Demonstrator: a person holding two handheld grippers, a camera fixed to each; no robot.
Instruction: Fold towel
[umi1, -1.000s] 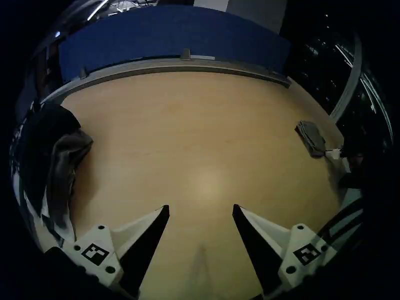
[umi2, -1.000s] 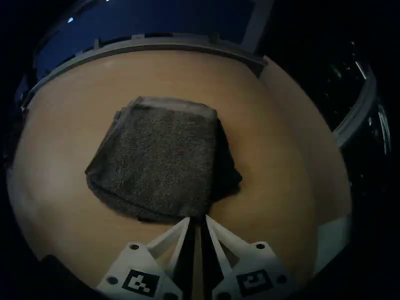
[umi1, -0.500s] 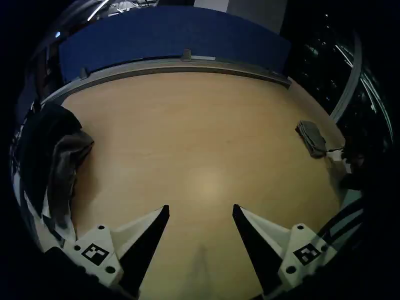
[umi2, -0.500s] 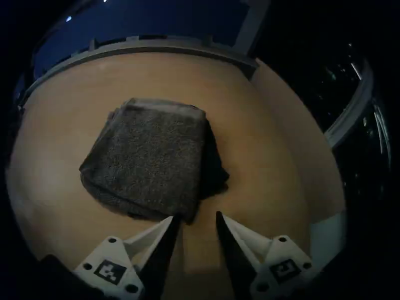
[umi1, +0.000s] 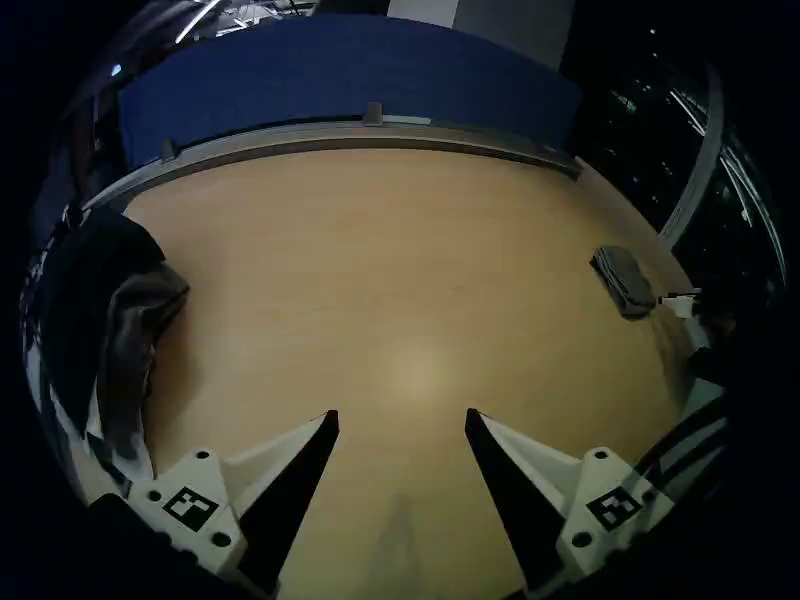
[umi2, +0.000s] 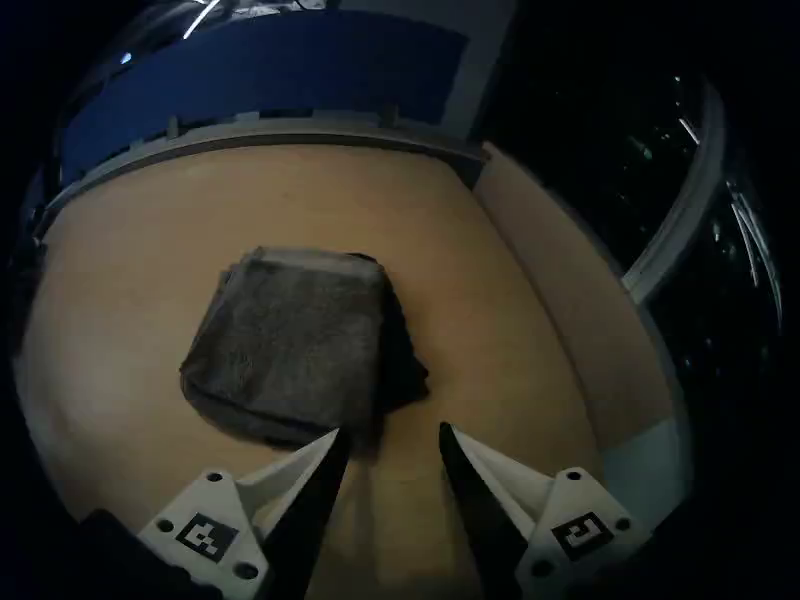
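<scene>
Where the right gripper view begins, the right gripper (umi2: 393, 432) shows its two white fingers spread, with bare wood between them and nothing pinched. Just beyond the tips lies the towel (umi2: 300, 345), dark grey, folded into a thick, roughly square pad and lying flat on the wooden table (umi2: 480, 300). Its near corner sits just beside the tip of the finger on the left of the view; whether the two touch cannot be told. Behind the towel the table runs to a grey rail (umi2: 250, 135) and, above that, a blue partition (umi2: 260, 70).

In the left gripper view, the left gripper (umi1: 400, 415) likewise has its fingers wide apart over bare wood, holding nothing. Farther off, at the left edge, a heap of dark cloth (umi1: 125, 320) lies on the table. At the far right edge the folded towel appears small, well apart from this gripper. The rail and the partition close the far side.
</scene>
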